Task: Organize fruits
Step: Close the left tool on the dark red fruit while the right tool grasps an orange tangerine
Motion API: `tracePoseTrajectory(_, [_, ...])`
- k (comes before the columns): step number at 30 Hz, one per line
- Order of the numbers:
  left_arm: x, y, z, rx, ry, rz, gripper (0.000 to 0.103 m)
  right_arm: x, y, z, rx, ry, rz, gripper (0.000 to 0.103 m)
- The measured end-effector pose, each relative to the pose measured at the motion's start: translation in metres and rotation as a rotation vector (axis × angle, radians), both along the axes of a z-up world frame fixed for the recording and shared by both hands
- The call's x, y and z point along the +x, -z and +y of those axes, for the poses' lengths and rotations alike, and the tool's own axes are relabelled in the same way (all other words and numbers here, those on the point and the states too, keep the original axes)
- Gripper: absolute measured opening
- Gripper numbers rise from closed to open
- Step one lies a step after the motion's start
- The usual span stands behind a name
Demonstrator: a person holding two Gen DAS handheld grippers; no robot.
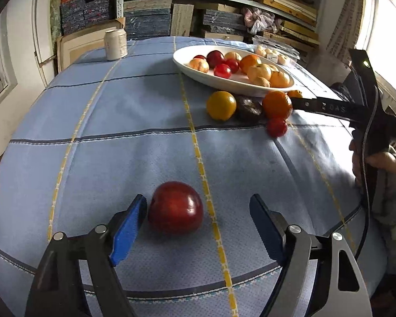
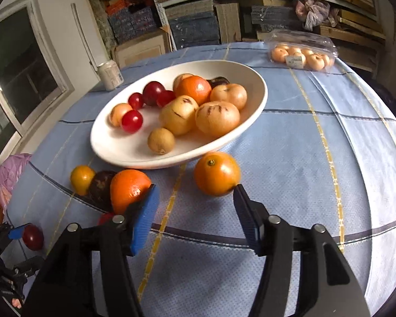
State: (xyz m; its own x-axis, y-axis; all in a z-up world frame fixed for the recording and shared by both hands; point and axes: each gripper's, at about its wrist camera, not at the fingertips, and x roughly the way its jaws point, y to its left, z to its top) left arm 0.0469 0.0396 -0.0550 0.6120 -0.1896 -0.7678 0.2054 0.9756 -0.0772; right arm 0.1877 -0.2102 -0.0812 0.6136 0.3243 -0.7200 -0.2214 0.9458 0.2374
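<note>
Fingers of the left gripper (image 1: 198,211) are spread wide, a red plum (image 1: 175,207) lying between them, well short of the white bowl (image 2: 113,148). Right gripper (image 2: 195,200) fingers are spread too, an orange (image 2: 216,173) seen just beside the bowl rim.

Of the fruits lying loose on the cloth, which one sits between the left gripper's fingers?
The large dark red plum, alone near the table's front edge; the other loose fruits cluster beside the white bowl.
</note>
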Motion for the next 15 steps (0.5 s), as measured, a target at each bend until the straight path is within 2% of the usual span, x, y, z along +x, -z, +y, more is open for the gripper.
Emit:
tracePoseTrajectory(5, [0.001, 0.001, 0.004, -0.023, -0.012, 0.007, 0.081, 0.007, 0.003, -0.015, 0.040, 0.044, 0.020, 0.041])
tracePoseTrajectory(8, [0.001, 0.000, 0.005, -0.027, -0.013, 0.002, 0.081, 0.018, 0.010, -0.019, 0.078, 0.046, 0.059, 0.041])
tracePoseTrajectory(9, [0.001, -0.001, 0.004, -0.026, -0.012, 0.000, 0.081, 0.019, 0.009, -0.020, 0.078, 0.054, 0.056, 0.037])
tracePoseTrajectory(11, [0.000, -0.001, 0.003, -0.021, -0.011, -0.004, 0.081, 0.020, 0.010, -0.021, 0.080, 0.062, 0.056, 0.037])
tracePoseTrajectory(15, [0.000, -0.001, 0.001, -0.018, -0.002, -0.006, 0.081, 0.029, 0.012, -0.027, 0.134, 0.073, 0.064, 0.041])
